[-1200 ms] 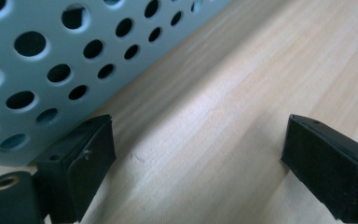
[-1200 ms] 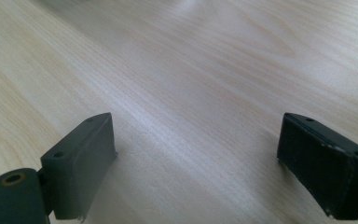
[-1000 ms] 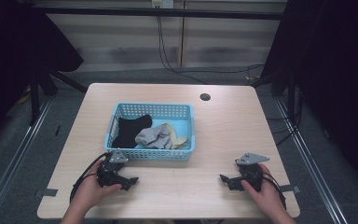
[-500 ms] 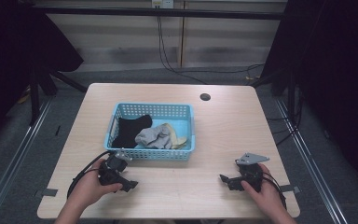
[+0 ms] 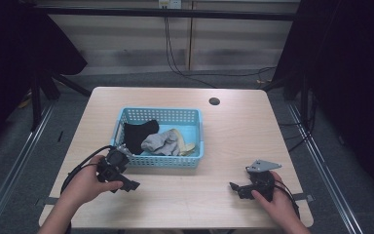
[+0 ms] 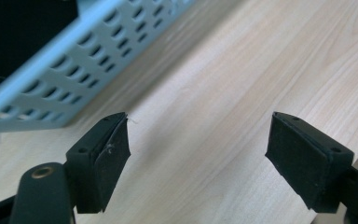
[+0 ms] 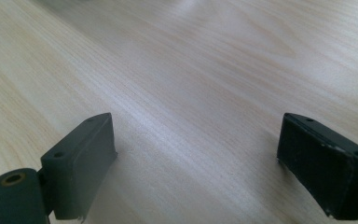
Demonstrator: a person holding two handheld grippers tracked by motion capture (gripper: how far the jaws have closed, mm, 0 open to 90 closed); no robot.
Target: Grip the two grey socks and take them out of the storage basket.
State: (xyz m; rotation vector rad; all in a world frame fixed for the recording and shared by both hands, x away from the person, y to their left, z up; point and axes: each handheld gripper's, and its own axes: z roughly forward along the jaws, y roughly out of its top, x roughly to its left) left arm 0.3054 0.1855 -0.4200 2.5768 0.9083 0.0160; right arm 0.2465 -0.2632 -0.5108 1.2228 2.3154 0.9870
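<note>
The person's left hand (image 5: 85,181) is coming in from the bottom left of the high view and is holding the left gripper (image 5: 126,184) low over the table (image 5: 233,126), just beside the near left corner of the blue basket (image 5: 163,161). The forearm is lying at a slant toward the basket. In the left gripper view, the jaws are standing wide apart with nothing between them, only bare wood, and the basket's perforated wall (image 6: 70,70) is passing across the upper left.

The right hand (image 5: 275,204) is resting near the front right edge of the table, holding the right gripper (image 5: 234,187), which is pointing to the left, well apart from the basket. Its jaws are also spread wide over bare wood in the right gripper view.

Inside the basket a black cloth (image 5: 137,134), a grey cloth (image 5: 159,143) and a pale yellowish cloth (image 5: 184,144) are lying together.
</note>
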